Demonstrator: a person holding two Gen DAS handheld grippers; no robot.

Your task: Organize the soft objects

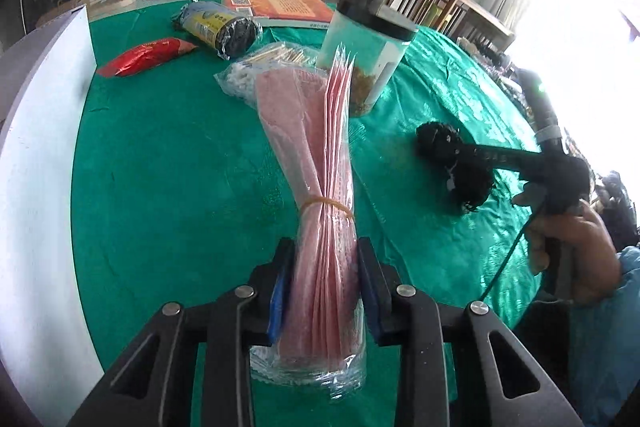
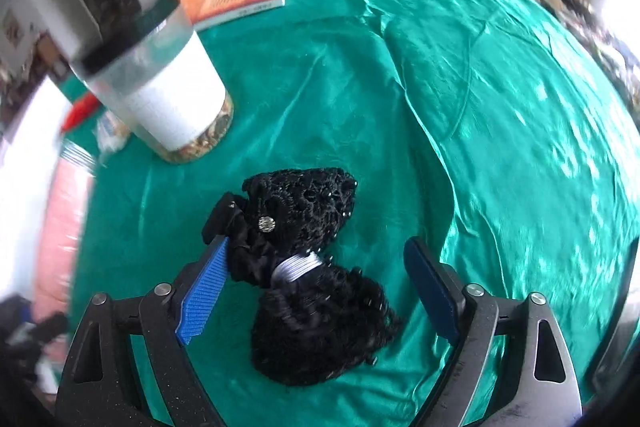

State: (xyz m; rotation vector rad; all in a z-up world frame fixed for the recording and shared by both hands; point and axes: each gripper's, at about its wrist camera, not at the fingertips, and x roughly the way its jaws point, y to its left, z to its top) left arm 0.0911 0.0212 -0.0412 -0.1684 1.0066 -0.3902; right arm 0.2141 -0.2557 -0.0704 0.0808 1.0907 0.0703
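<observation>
The left gripper clenches the pink plastic-wrapped cloth bundle below its rubber band, lifting it off the green-covered bench. The right gripper, released, straddles the black lace hair bow lying on the bench, ready to grasp its middle.

Left tool clamped tight, right tool parted, both angled downward

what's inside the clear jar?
The jar holds a shallow layer of brownish dried bits at the bottom, empty above. A white label covers much of the side in the right wrist view; what the bits are, can't tell.
</observation>
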